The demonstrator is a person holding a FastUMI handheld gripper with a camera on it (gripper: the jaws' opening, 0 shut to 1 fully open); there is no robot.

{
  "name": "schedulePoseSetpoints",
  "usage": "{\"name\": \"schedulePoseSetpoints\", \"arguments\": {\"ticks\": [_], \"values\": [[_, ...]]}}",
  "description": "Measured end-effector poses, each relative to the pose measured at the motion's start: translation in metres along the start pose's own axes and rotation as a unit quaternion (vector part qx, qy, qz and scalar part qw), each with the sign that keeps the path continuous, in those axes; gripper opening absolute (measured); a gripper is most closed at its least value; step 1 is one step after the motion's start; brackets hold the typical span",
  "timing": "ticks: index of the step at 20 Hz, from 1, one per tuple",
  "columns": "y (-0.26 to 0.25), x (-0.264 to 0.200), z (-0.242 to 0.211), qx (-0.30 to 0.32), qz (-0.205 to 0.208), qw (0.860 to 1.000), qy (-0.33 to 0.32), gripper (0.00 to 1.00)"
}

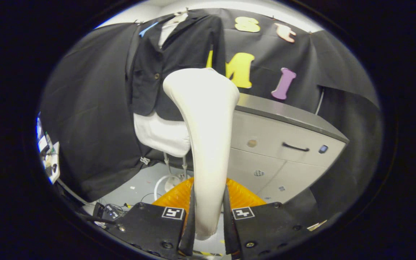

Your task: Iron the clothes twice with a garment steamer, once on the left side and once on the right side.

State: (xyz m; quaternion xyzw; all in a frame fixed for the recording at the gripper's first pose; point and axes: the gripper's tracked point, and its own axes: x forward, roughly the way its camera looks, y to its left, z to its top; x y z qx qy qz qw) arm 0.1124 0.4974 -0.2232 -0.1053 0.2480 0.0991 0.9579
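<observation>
the gripper (209, 220) at the bottom middle of the frame is closed tight on the white garment steamer (208, 144). both fingers press on its handle, one on each side. the steamer's wide head points up toward the black jacket (172, 68) in the upper left of the frame. the jacket hangs over a white shirt (159, 131) on a stand.

the steamer head looks close to the jacket, but i can't tell if it touches. i think the ironing pass is just starting or about to start. next the head needs to slide along one side of the jacket front, then the other.

a grey cabinet (287, 144) sits on the right, so keep clear of its top edge. there is open floor (139, 180) at the lower left.
</observation>
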Motion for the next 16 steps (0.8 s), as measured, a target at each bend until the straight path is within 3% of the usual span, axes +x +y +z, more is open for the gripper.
{"name": "schedulePoseSetpoints", "arguments": {"ticks": [16], "values": [[0.0031, -0.0056, 0.0059, 0.075, 0.001, 0.997, -0.036, 0.35]]}}
